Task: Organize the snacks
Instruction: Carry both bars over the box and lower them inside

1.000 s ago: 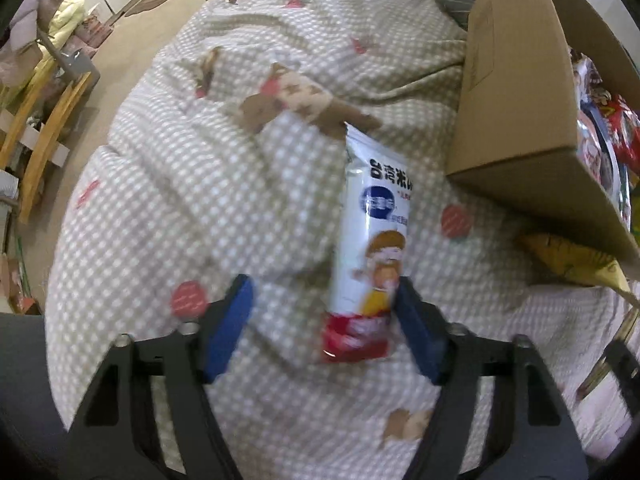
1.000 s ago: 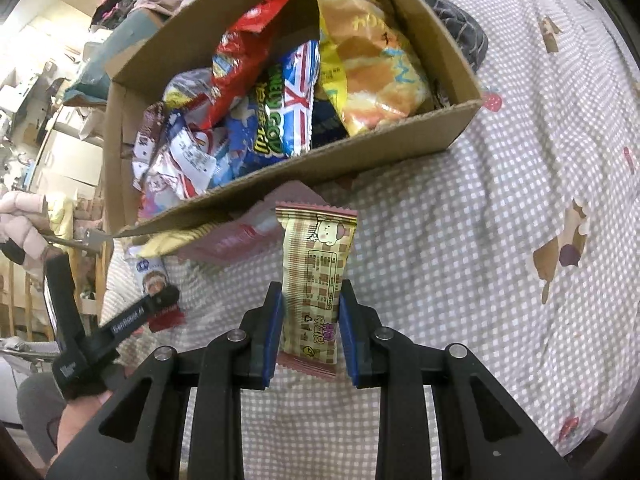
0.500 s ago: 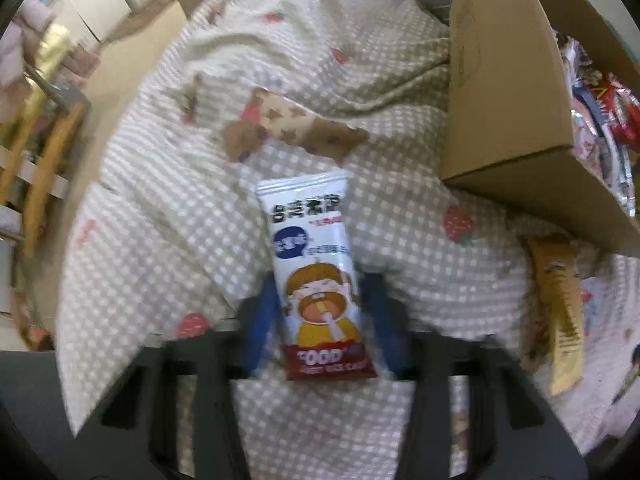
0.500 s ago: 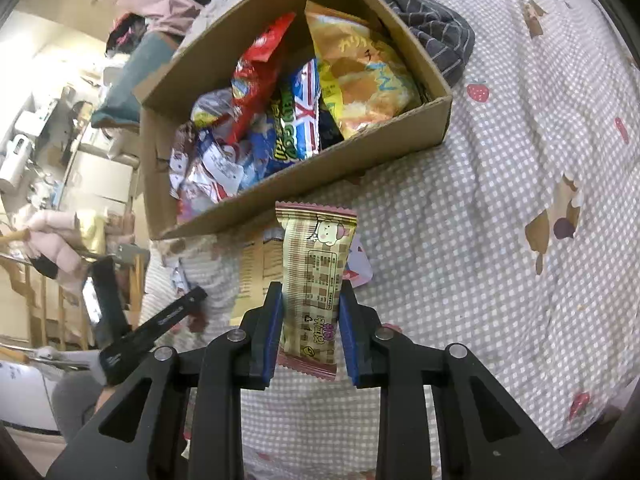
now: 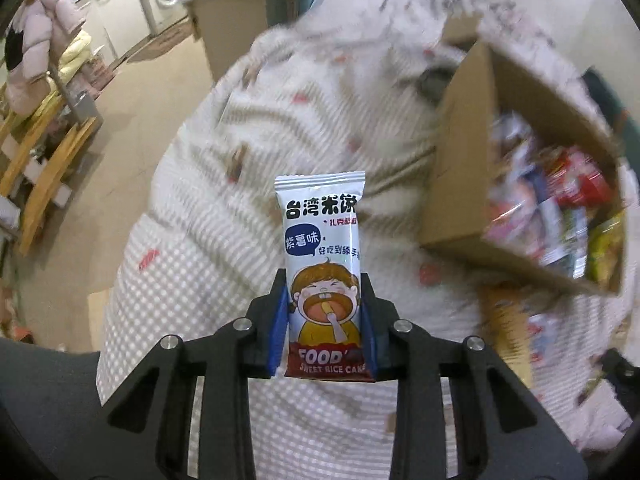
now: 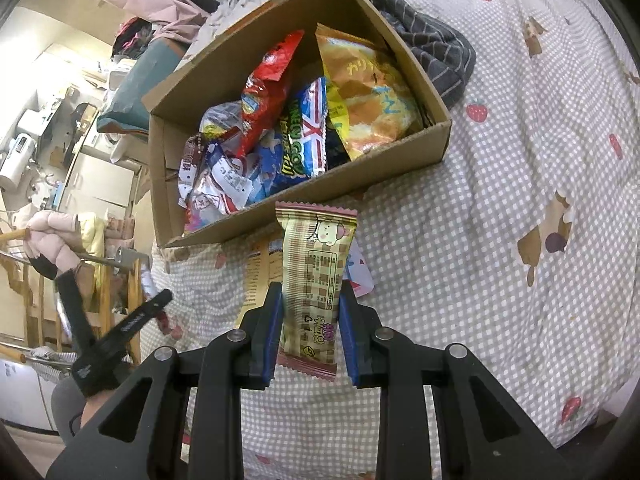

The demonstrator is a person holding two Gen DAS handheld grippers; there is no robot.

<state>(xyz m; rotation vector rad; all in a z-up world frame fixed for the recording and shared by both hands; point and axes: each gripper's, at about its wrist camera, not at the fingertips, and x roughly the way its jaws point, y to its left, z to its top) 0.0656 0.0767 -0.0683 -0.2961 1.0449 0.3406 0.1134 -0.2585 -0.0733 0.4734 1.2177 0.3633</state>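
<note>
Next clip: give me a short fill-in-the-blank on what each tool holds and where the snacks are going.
1. The left tool is shut on a white rice cake packet whose bottom band reads "SWEET ____ CAKE".
2. The right tool is shut on a ____-patterned tan snack bar.
3. The other snacks sit in an open ____ box.

Missing words: RICE; plaid; cardboard
</note>
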